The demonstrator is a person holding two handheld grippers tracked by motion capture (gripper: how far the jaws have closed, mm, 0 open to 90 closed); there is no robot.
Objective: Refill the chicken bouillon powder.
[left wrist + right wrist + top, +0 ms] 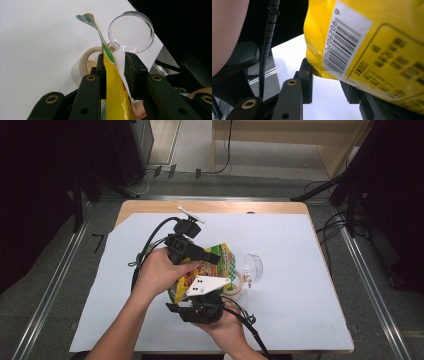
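Yellow snack bag [220, 262], held above the desk [300, 270] between both tools; left tool [113, 67] jaws narrow, the bag's top edge between them, contact on one side only; right tool [325, 83] jaws straddle the bottom corner, grip uncertain; bag's long axis runs tool to tool; open jar [86, 63] directly beneath, clear lid [131, 31] just beside.

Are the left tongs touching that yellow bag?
Touching. The left gripper view shows the bag pressed against one jaw of the left tongs; a gap remains beside the other.

Glossy yellow foil pouch [113, 82], clear plastic lid [131, 32], matt white tabletop [300, 270].
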